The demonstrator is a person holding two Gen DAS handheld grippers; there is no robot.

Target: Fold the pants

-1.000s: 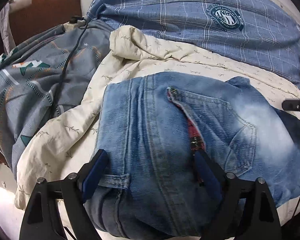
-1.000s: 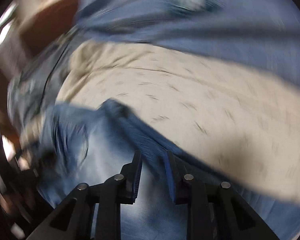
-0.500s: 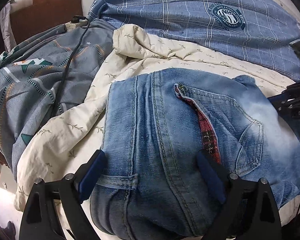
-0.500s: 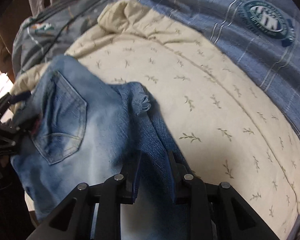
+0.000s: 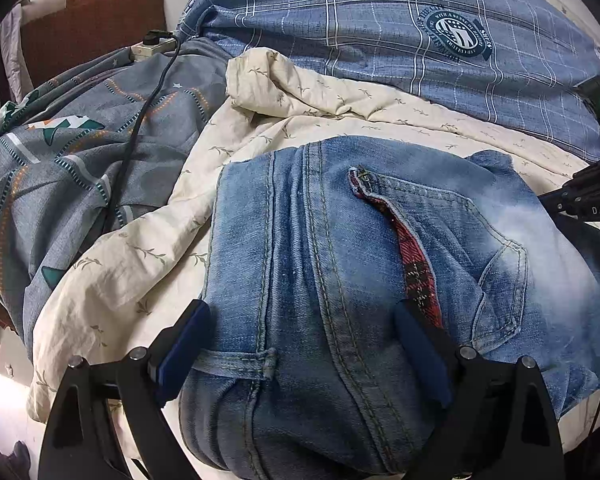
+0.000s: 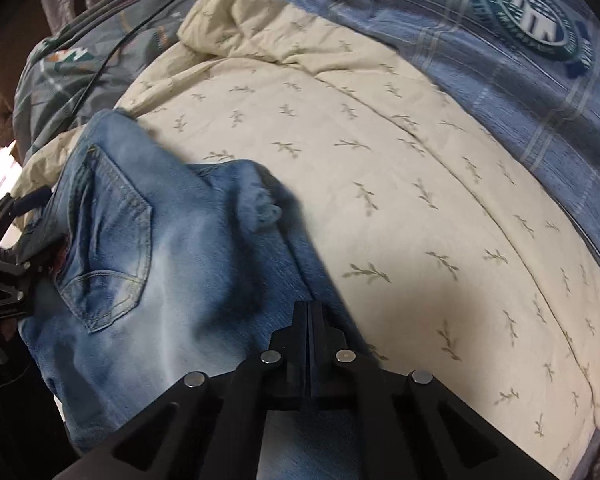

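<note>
Jeans (image 5: 340, 280) lie waistband-near on the cream sheet (image 6: 380, 200) of the bed, back pocket up, already folded in part. Left gripper (image 5: 300, 344) stands released, jaws wide astride the waistband, pads not pressing. Right gripper (image 6: 308, 312) has just been closing and is now clenched at the denim's edge; whether fabric is pinched cannot be told. Step in hand, judged: securing an edge for another fold. Next move needs a confirmed pinch, then a lift across.

Cream sheet (image 6: 400, 208) right of jeans (image 6: 172, 264) open; black cable (image 5: 140, 120) crosses grey quilt (image 5: 60, 168) left.
</note>
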